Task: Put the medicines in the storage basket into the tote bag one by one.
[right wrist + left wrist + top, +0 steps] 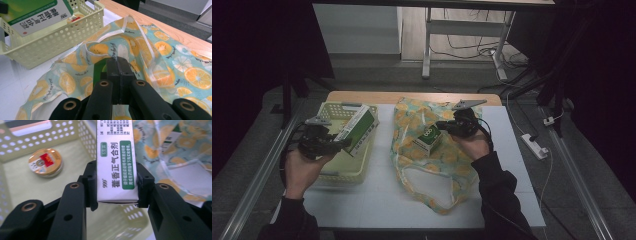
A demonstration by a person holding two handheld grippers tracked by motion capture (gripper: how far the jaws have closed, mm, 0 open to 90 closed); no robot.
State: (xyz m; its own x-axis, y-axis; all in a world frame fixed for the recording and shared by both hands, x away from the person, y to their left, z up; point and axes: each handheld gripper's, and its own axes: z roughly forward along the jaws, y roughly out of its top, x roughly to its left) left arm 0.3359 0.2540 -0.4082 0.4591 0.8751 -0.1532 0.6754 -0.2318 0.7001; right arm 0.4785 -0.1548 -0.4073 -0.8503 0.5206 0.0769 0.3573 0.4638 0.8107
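Observation:
My left gripper (343, 143) (116, 185) is shut on one end of a white and green medicine box (359, 127) (116, 157), which it holds above the pale yellow basket (337, 172) (15, 155). A round gold tin (45, 162) lies on the basket floor. To the right lies a fruit-print bag (432, 165) (175, 62) with a second green and white box (428, 140) at its mouth. My right gripper (443, 126) (119, 62) has its jaws pressed together on the bag's upper rim and holds it raised.
The basket (50, 37) stands at the left of the white tabletop (377, 200), the bag beside it. A wooden strip (412, 96) runs along the far table edge. A power strip (534, 146) and cables lie on the floor at the right.

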